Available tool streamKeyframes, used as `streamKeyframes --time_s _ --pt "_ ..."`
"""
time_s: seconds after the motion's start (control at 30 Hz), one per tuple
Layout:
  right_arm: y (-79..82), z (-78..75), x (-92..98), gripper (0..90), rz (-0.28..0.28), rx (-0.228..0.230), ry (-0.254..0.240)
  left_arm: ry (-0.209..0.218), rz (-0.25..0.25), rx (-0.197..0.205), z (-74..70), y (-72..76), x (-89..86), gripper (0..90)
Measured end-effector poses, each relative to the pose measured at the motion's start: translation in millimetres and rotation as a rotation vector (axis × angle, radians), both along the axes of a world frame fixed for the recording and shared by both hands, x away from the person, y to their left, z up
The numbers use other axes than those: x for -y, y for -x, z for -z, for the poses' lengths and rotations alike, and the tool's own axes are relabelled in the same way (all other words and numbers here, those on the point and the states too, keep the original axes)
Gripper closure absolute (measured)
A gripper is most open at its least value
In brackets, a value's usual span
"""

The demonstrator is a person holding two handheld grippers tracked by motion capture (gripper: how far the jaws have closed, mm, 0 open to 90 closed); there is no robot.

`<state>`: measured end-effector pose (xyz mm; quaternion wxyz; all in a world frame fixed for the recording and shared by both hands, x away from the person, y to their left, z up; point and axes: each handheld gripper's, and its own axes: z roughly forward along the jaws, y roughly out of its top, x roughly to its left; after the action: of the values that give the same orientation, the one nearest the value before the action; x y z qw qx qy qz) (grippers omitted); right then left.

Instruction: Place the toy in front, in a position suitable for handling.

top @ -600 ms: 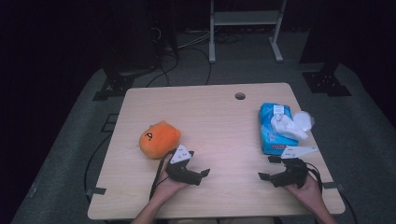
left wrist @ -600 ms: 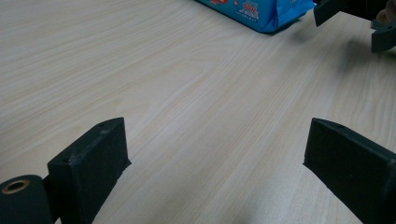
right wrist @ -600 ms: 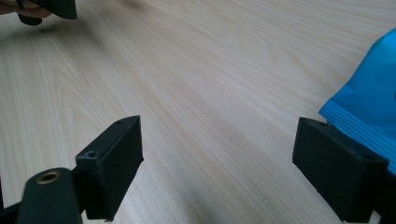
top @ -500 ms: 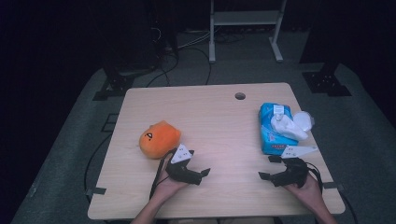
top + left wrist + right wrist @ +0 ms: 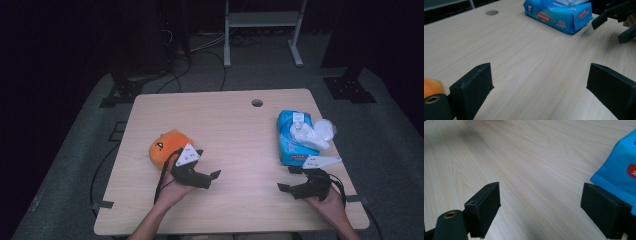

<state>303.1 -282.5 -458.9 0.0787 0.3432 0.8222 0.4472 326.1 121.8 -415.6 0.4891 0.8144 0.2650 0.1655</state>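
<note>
We have a gripper in each hand, both resting low at the near edge of the table (image 5: 235, 125), and both stand wide open with nothing between the jaws. The left gripper (image 5: 210, 170) sits just beside the orange plush toy (image 5: 167, 147), which lies at the left of the table, touching or nearly touching the gripper's back; in the left gripper view only a blurred orange edge (image 5: 432, 86) shows at the lower left, so the toy is beside the jaws, not between them. The right gripper (image 5: 289, 179) sits just in front of the blue tissue pack (image 5: 295, 145), which lies at the right side of the table; in the right gripper view the pack's corner (image 5: 619, 175) comes in just behind the right-hand jaw, and we cannot tell whether it touches. We judge this to be a ready stance: each tool parked near the thing it would take, jaws already spread for it. The pack lies flat, its long axis running from us toward the far edge, one short end facing the right gripper. A white bottle (image 5: 307, 136) and a small clear lid or cup (image 5: 325, 130) lie on top of it. The toy is rounded, with no clear long axis; its face looks toward the left.
</note>
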Motion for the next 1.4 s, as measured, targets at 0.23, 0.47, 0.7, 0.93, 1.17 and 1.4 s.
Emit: streamKeyframes --time_s 0.23,0.47,0.7,0.93,1.17,1.4 --pt "-0.1 -0.7 1.3 15.0 0.007 0.001 -0.005 0.011 -0.019 0.037 -22.6 -14.2 -15.9 5.8" --pt "0.1 -2.6 7.0 15.0 0.022 0.006 -0.015 0.020 -0.090 0.066 -37.0 -27.9 -44.9 5.7" --pt "1.3 -3.1 7.0 15.0 0.022 0.010 -0.011 0.007 -0.146 0.083 -39.0 -38.7 -71.2 5.8" --pt "2.2 -4.1 7.1 15.0 0.023 0.013 -0.008 0.014 -0.213 0.052 -28.9 -50.2 -96.9 5.8" --pt "1.0 -3.4 6.5 15.0 0.021 0.012 -0.009 0.004 -0.256 0.014 -19.5 -58.1 -112.3 6.2" --pt "0.8 -3.7 6.7 15.0 0.021 0.015 -0.008 -0.003 -0.256 -0.046 -4.9 -65.5 -119.2 12.3"
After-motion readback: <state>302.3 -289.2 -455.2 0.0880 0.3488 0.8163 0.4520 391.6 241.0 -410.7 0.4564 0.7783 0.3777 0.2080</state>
